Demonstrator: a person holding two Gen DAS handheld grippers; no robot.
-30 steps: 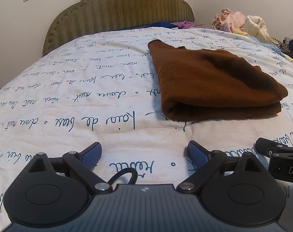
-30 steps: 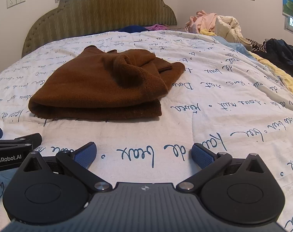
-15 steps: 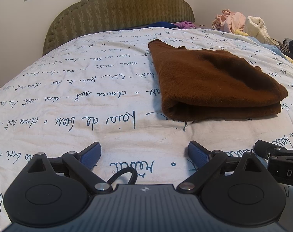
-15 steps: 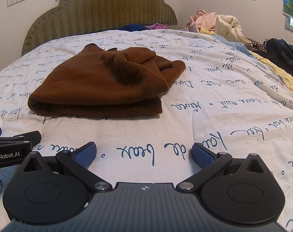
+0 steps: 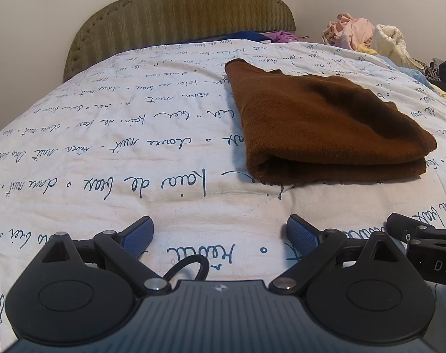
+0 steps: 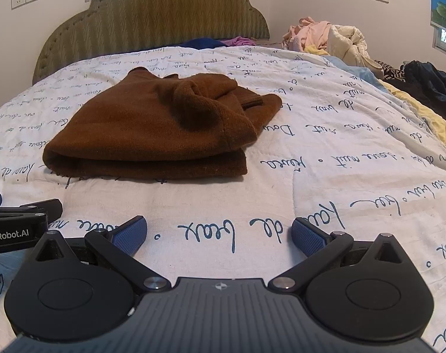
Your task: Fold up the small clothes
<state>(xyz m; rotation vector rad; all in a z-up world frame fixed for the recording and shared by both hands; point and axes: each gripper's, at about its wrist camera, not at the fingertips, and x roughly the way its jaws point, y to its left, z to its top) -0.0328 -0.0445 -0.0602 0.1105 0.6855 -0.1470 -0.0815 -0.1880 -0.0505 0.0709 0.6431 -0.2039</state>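
Observation:
A brown knit garment (image 5: 320, 123) lies folded on the white bedspread (image 5: 134, 153), its folded edge toward me. It also shows in the right wrist view (image 6: 161, 126), with a bunched sleeve on top. My left gripper (image 5: 220, 232) is open and empty, low over the bedspread, short of the garment and to its left. My right gripper (image 6: 220, 232) is open and empty, short of the garment and to its right. Each gripper's tip shows at the edge of the other's view.
A padded olive headboard (image 5: 190, 8) stands at the far end of the bed. A heap of pink and cream clothes (image 6: 325, 38) lies at the back right. Dark clothes (image 6: 428, 82) and a yellow cloth lie along the right edge.
Both grippers have drifted slightly; the garment looks a little nearer in the right wrist view. The garment itself has not moved and both grippers stay open.

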